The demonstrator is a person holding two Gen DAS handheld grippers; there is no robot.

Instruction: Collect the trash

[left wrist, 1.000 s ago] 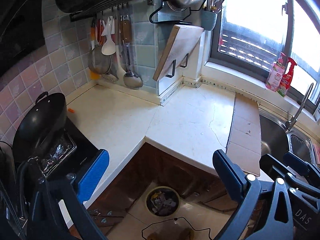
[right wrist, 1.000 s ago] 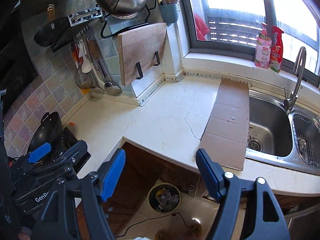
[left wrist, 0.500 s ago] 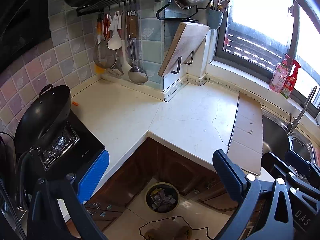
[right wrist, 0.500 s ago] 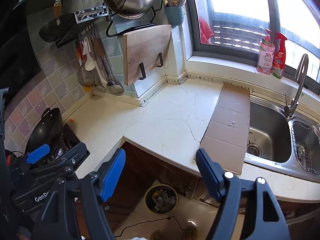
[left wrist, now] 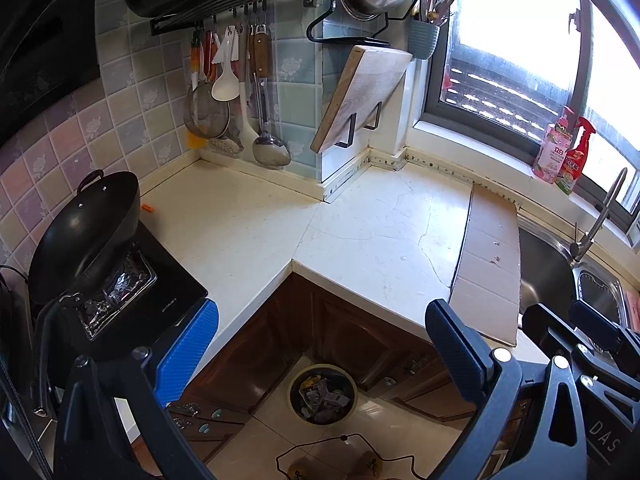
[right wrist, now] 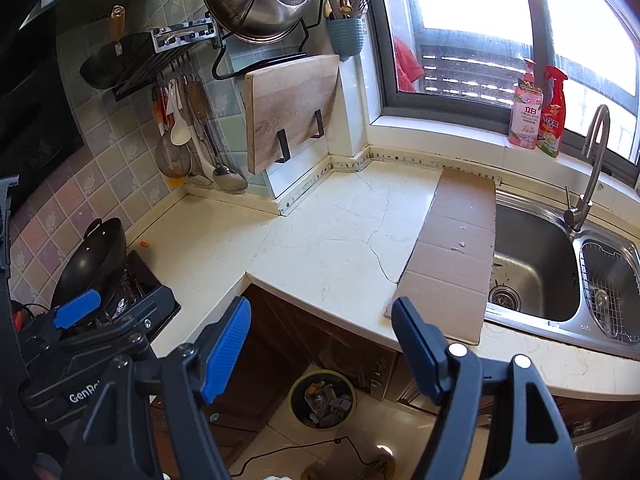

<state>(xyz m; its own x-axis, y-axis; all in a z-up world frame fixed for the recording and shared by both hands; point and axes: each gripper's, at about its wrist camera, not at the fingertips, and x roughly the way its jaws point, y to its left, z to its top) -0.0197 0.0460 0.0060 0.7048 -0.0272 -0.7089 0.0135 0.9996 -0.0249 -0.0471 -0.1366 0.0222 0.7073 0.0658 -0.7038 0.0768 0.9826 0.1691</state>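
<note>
Left wrist view: the left hand-held gripper (left wrist: 320,344) stands spread, with nothing between its jaws. It hangs above the inner corner of the table (left wrist: 248,240). The flat cardboard sheet (left wrist: 490,256) lies on the table beside the sink (left wrist: 544,276), its near end at the table's front edge. A small orange scrap (left wrist: 148,209) lies on the table close to the wok (left wrist: 86,236). The trash bin (left wrist: 322,394) stands on the floor below the corner, already holding waste.

Right wrist view: the right hand-held gripper (right wrist: 322,344) is likewise spread and empty. The cardboard sheet (right wrist: 452,252) spans the table from back wall to front edge, touching the sink (right wrist: 532,256) rim on one long side. The trash bin (right wrist: 322,398) shows below.

Handling judgement: the cardboard is probably light, stiff across its panels and apt to fold at its creases. Take hold at the near edge, where a jaw can pass beneath. The orange scrap is probably light and too small to judge further; pinch it at the fingertips.
</note>
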